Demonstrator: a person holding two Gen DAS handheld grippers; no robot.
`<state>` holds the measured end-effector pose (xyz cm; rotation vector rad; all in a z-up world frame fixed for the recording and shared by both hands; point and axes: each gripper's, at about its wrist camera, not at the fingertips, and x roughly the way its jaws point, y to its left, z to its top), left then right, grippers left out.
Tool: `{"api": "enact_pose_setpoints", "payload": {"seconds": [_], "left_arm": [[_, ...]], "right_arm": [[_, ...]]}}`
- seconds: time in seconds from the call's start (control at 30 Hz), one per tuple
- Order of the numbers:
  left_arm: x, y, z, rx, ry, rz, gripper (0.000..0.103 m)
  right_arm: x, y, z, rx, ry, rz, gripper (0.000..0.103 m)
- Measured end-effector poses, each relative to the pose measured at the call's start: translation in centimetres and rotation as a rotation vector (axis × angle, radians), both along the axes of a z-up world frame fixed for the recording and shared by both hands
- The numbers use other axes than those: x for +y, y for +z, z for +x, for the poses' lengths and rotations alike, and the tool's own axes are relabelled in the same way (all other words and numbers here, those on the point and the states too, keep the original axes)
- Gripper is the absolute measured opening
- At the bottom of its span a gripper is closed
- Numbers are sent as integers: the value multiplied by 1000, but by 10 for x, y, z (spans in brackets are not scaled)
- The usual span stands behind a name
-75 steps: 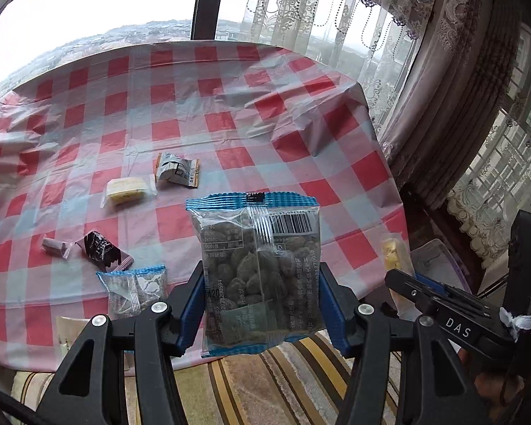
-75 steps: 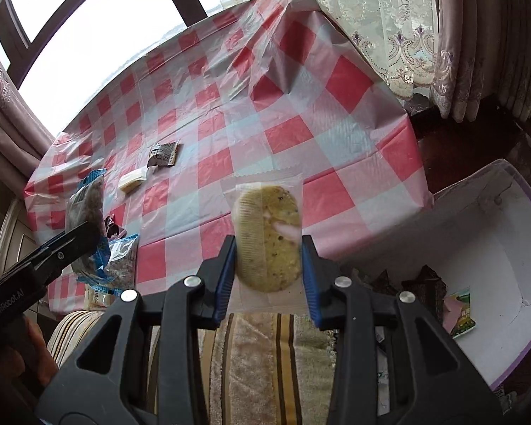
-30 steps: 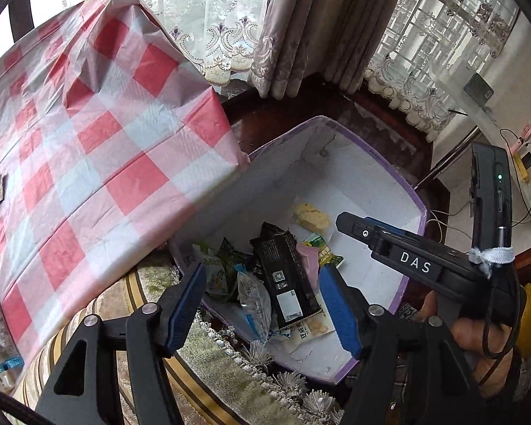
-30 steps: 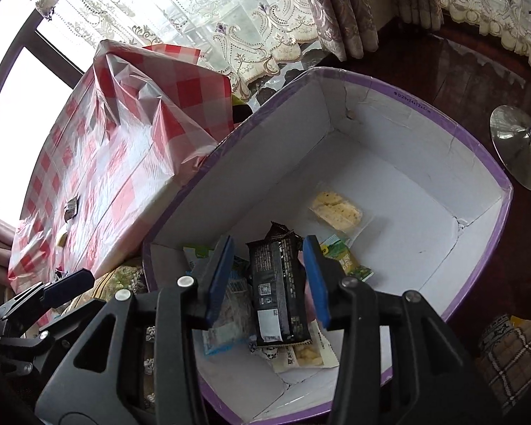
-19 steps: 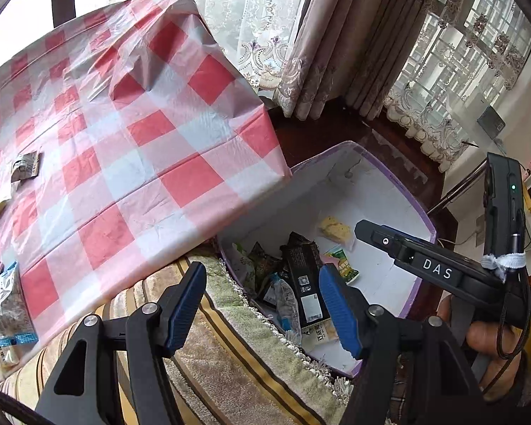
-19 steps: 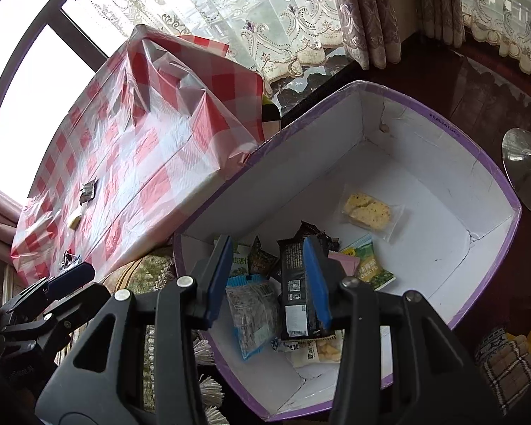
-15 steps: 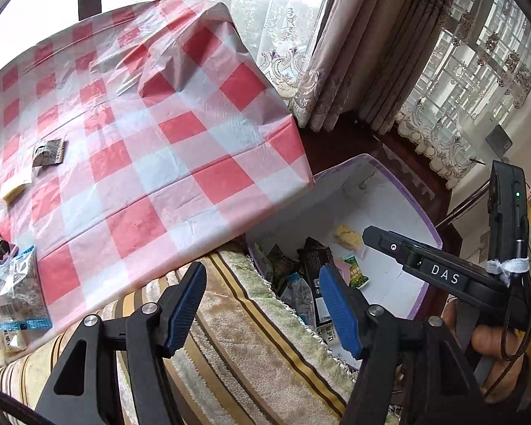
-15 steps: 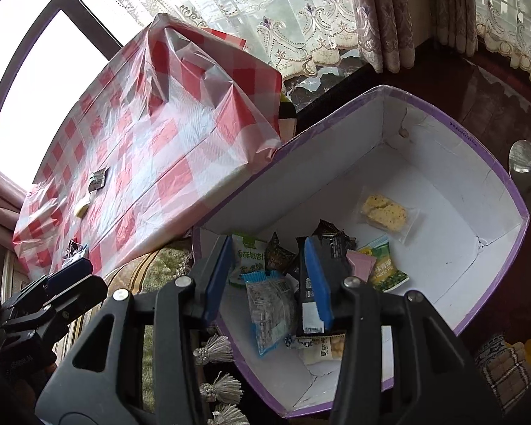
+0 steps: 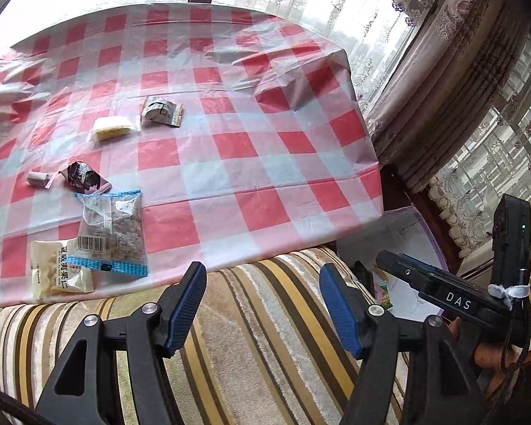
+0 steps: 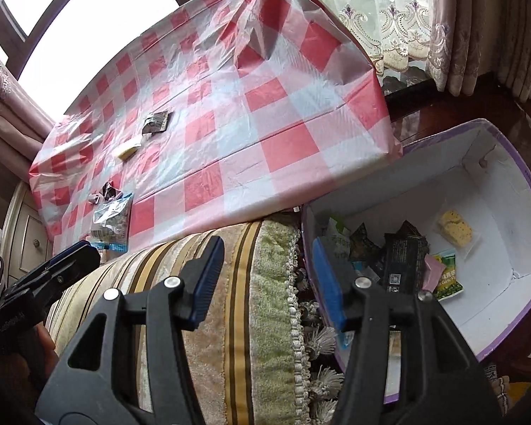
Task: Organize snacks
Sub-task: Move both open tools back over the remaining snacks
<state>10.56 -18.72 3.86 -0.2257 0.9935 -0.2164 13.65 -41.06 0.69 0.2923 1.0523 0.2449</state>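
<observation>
I have both grippers — left [image 9: 262,304] and right [image 10: 268,281] — fingers released and empty, several snacks already in the box [image 10: 520,322] at lower right, six packets — peanut bag [image 9: 111,233] included — left on the counter [image 9: 251,156].

The left wrist camera is sitting just behind the left gripper [image 9: 262,304] and looking down at a slant along its open jaws, over a striped velvet cushion [image 9: 265,336] close below, toward the bench under a red-and-white checked plastic cloth [image 9: 230,141] spreading from nine to one o'clock. The right wrist camera is riding behind the right gripper [image 10: 269,279], also tilting downward, with the same cushion near at six o'clock and a white cardboard box with a purple rim [image 10: 524,173] at three o'clock. Both views are sharing the bench, the cushion, the box [image 9: 430,233] and the clear blue-edged snack bag [image 9: 111,233] [image 10: 111,223]; each is also catching the other gripper at its edge.
</observation>
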Motion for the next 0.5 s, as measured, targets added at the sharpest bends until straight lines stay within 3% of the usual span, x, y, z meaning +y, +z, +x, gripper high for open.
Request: {"api": "enact_pose_setpoints", "payload": {"seconds": [0.3,0.43,0.5], "left_arm": [[110,-14,-17,63,229,-12,67],[144,-29,-16,127,258,46,67],[154,-37,-13,164,244,123,67]], "right_arm": [[72,-2,10,30,166,-25,62],[102,-3,16,45,231,-31,64],[118,-3,18,46,267,-39,65]]}}
